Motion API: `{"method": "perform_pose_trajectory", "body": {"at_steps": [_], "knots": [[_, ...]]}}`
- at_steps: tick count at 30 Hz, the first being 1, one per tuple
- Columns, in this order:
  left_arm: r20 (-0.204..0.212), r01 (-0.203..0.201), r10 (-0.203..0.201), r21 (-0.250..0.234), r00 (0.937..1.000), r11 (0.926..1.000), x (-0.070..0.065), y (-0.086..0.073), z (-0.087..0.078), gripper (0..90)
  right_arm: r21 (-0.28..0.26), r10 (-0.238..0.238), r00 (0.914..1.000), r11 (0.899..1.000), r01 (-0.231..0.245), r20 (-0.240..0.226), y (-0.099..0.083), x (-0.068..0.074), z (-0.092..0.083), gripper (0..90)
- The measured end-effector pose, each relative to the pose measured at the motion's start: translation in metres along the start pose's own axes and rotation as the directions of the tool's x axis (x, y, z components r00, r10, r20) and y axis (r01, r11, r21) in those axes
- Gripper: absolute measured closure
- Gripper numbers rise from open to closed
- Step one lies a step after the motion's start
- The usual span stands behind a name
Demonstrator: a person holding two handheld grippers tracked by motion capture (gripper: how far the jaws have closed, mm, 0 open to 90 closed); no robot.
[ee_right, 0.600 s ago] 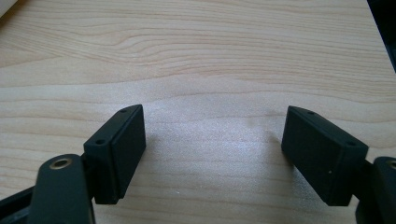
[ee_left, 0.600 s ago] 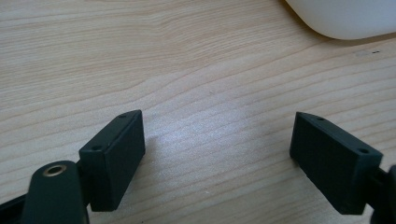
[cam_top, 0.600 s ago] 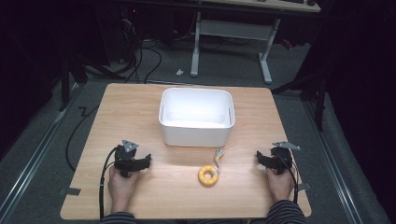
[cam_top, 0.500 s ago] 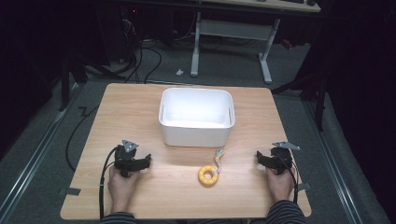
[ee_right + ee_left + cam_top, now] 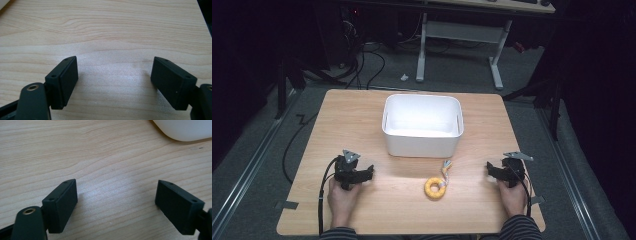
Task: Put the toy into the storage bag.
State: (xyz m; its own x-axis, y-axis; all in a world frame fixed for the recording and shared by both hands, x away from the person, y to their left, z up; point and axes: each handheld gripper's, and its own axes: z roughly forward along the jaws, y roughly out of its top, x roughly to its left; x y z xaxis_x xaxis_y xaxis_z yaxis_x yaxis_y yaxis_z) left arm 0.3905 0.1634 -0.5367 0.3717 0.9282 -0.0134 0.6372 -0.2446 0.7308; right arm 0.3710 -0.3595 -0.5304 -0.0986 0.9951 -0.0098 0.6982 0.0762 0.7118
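A light wooden worktop carries a white bin, with a yellow ring near its front.

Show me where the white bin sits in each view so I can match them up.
High view: the white bin stands at the table's middle, beyond the yellow ring.
Left gripper view: its rounded corner fills the top right.
Right gripper view: a pale sliver at top left, likely the bin.
Shared landmark: the wooden tabletop.
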Motion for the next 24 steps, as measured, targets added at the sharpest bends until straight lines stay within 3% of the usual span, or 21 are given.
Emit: {"method": "perform_pose_trajectory", "body": {"at_steps": [6, 15, 24], "knots": [[0.0, 0.0, 0.0, 0.0, 1.0, 1.0, 0.0, 0.0, 0.0, 18.4, 0.002, -0.034, 0.9992, 0.999, 0.034, -0.02, -0.0003, -0.0024, -0.0003, 19.5], [0.0, 0.0, 0.0, 0.0, 1.0, 1.0, 0.0, 0.0, 0.0, 18.5, 0.02, -0.044, 0.9985, 0.999, 0.045, -0.033, 0.0011, -0.003, -0.0012, 19.9], [0.0, 0.0, 0.0, 0.0, 1.0, 1.0, 0.0, 0.0, 0.0, 18.4, 0.016, -0.038, 0.9987, 0.999, 0.039, -0.035, 0.0008, -0.0006, -0.0042, 30.6]]}}
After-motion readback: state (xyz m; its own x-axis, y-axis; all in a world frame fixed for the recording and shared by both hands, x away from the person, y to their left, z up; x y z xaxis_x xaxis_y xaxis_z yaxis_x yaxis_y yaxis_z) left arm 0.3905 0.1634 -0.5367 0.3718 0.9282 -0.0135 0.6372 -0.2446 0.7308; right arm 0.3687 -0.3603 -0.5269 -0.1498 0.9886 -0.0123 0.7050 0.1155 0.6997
